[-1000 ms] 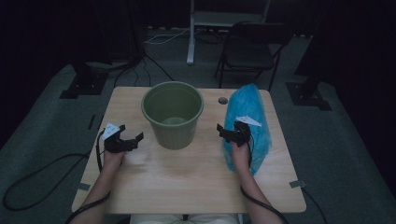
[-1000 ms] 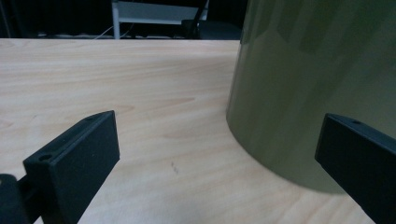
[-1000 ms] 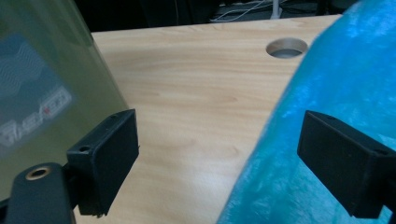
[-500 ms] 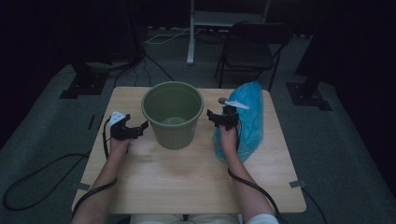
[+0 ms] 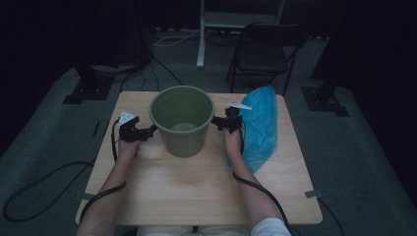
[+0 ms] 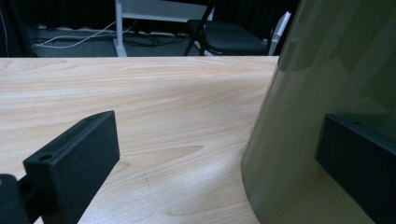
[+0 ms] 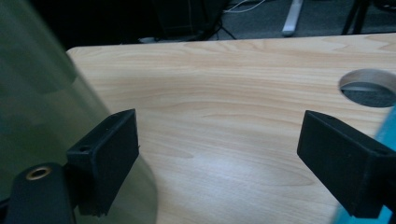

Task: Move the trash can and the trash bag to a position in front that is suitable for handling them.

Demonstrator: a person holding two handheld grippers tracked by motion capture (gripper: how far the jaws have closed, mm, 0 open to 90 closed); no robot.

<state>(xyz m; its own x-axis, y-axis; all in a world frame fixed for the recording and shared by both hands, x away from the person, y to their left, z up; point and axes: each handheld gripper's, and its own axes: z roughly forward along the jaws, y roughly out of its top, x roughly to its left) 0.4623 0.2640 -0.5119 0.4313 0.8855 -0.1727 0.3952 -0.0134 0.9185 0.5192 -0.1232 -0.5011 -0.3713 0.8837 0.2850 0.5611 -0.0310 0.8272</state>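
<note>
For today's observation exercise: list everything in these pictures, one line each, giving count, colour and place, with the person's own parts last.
bucket: 1, green, table centre
bag: 1, blue, table right
table: 1, light wood
hole: 1, round, in the tabletop beyond the bag
chair: 1, black, floor beyond the table
cables: black, floor at left
left gripper: 1, black, open, at the bucket's left side
right gripper: 1, black, open, at the bucket's right side
forearms: 2, from the bottom edge

Green bucket [image 5: 182, 120] smooth plastic; table [image 5: 196, 196] matt light wood.
</note>
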